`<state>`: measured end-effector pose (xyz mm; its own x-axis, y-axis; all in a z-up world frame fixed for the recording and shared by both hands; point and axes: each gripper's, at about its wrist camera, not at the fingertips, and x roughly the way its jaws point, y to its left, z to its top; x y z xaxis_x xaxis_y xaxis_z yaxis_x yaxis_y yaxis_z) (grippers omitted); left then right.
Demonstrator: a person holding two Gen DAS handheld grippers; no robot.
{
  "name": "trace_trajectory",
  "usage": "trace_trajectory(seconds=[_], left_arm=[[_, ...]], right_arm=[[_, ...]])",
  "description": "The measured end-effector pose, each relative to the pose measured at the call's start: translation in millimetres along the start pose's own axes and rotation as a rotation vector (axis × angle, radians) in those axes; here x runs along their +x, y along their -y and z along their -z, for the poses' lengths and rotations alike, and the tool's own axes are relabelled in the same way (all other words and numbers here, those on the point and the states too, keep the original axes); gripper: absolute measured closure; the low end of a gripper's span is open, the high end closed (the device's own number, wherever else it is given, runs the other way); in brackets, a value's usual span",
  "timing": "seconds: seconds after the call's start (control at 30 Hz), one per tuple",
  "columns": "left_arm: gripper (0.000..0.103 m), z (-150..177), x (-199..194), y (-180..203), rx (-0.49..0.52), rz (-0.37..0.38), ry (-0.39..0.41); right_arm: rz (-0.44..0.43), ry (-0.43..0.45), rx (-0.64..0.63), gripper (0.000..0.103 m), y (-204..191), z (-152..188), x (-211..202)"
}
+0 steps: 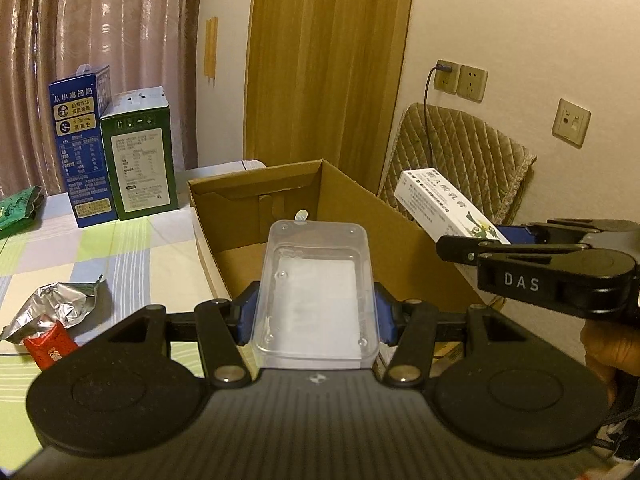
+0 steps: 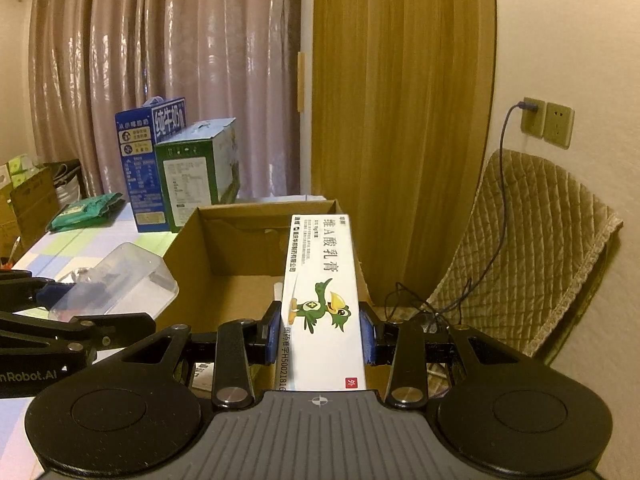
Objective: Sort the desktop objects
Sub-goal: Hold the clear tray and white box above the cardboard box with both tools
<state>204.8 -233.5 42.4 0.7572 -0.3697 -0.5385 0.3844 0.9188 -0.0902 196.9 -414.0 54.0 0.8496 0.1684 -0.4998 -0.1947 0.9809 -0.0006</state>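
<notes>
1 cardboard box (image 1: 360, 200), 1 clear tub (image 1: 316, 280), 1 ointment carton (image 2: 320, 300), 2 milk cartons (image 1: 80, 148) (image 1: 140, 160), 1 foil wrapper (image 1: 60, 308), 1 green packet (image 1: 16, 208), 2 grippers (image 1: 316, 316) (image 2: 320, 332).

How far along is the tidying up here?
Little looks done: the cardboard box looks nearly empty. In hand: the left gripper holds a clear plastic container, the right gripper a white medicine carton, both at the box. Left: crumpled foil wrapper on the table.

Pink curtains (image 2: 160, 80), wooden door (image 2: 400, 80) (closed), quilted chair (image 2: 540, 260).
</notes>
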Motion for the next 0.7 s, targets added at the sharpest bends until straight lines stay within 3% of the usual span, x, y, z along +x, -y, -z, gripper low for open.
trace_trajectory(seconds=[0.7], left_arm=[[0.051, -1.8, 37.7, -8.7, -0.029, -0.002, -0.032]], right_arm=[[0.003, -0.018, 0.004, 0.068, 12.0, -3.6, 21.2]])
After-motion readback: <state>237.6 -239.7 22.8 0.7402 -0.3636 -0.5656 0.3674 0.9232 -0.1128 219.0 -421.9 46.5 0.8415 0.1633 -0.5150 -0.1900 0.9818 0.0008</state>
